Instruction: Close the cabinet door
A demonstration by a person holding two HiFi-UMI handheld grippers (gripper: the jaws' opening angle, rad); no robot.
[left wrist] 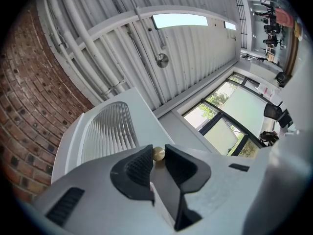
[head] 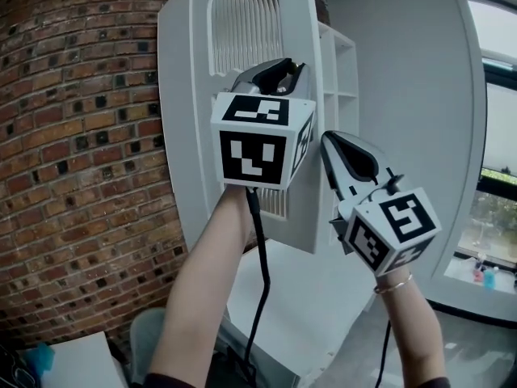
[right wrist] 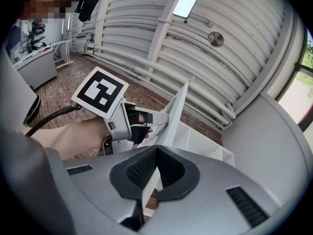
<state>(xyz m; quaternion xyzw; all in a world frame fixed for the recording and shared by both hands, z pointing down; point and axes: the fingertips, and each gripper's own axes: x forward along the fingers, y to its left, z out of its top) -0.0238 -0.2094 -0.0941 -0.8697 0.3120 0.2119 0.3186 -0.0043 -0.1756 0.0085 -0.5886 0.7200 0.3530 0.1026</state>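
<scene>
As left gripper clamps it — knob half-hidden.

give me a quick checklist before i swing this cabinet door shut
1. Grip on the knob: ok. The left gripper has the brass knob between its pads, and both touch it.
2. Right gripper empty: ok. Its jaws are together with nothing between them.
3. Swing path: not ok. The right gripper sits by the free edge of the cabinet door, on the side of the shelves.
4. Cable: ok. It hangs under the left forearm, away from the door.
5. Hinges: cannot tell, not in view.
</scene>
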